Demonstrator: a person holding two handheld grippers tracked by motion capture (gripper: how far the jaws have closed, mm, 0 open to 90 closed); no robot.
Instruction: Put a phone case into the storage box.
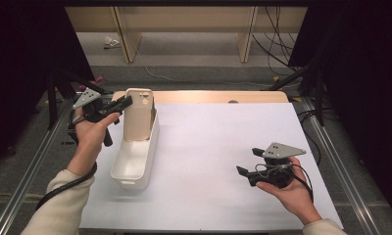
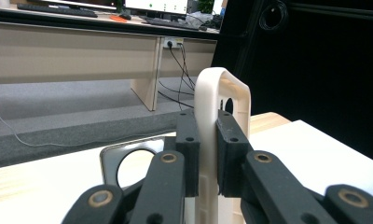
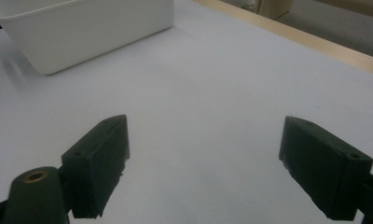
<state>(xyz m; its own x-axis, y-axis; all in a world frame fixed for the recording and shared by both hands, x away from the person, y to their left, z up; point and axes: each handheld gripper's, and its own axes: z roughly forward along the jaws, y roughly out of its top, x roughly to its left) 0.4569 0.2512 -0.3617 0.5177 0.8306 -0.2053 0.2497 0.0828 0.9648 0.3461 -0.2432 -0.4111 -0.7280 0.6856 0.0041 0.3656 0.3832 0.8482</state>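
1. Nearest in the high view, two cream-sleeved forearms are seen coming in from the bottom edge, one at each side of the desk (image 1: 223, 147).
2. The right gripper (image 1: 246, 164) is cradled in an upturned palm low over the white desk surface at the right, and is pointed leftward. Its fingers (image 3: 98, 163) are spread wide apart with nothing between them; bare white surface is seen in the gap in the right gripper view.
3. The left gripper (image 1: 126, 103) is held higher at the far left, the wrist raised and the hand wrapped around its handle, and is pointed to the right.
4. Its fingers (image 2: 231, 154) are closed on the edge of a beige phone case (image 1: 137, 113), which is pinched from both sides. The case is held upright, with its lower end inside the far end of a white bin (image 1: 131, 169) and its camera cut-out at the top.
5. One bin is counted; it is stood lengthwise on the left part of the desk, well apart from the right gripper.
6. In the left gripper view, part of a second case-like piece (image 2: 128, 161) with a round opening is seen lying behind the fingers; what it is cannot be told for certain.
7. Two grippers and one held case are counted.
8. No readable writing or brand mark is made out on the case or the bin.
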